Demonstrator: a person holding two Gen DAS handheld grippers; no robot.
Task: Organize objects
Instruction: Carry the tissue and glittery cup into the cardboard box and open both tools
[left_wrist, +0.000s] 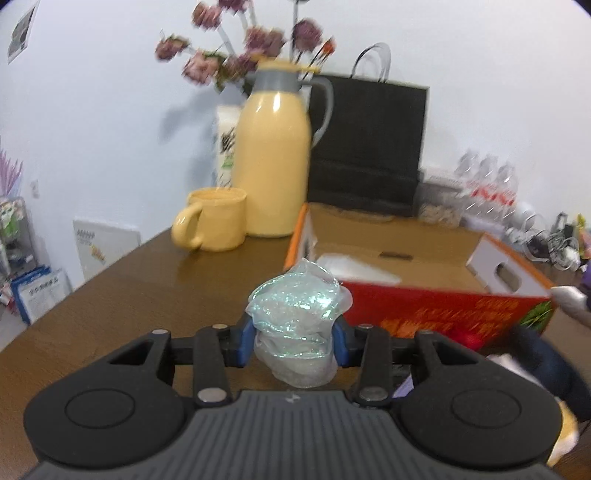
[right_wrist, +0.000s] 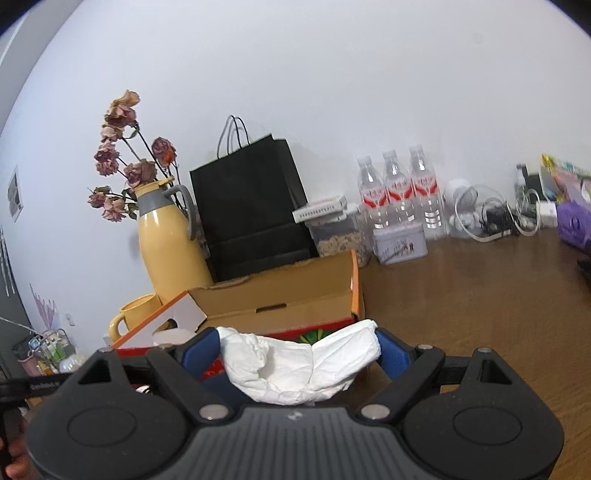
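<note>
Left gripper (left_wrist: 295, 341) clenched on crumpled iridescent plastic wrap (left_wrist: 299, 325): thin, glittery, translucent film bunched into a lump, pinched between the blue pads, above the brown wood-grain table (left_wrist: 147, 288). Open cardboard box (left_wrist: 406, 266) at 1 o'clock of the wrap: plain kraft inside, glossy red print outside, orange edges, white end flap with a handle cutout. Something pale lies inside it, hard to make out. Glossy yellow thermos jug (left_wrist: 273, 162) with grey collar at 12 o'clock, matte yellow mug (left_wrist: 214, 221) at 11, matte black paper bag (left_wrist: 369, 147) behind the box. Left view is motion-blurred.

Right gripper (right_wrist: 299, 350) grasping white crumpled tissue (right_wrist: 299, 365): soft, creased wad spanning the wide-set blue pads, its lower edge cut off by the gripper body. Box sits at 12 o'clock just beyond. Three clear ribbed water bottles (right_wrist: 399, 192) at 1 o'clock; cable clutter at 2 is indistinct.
</note>
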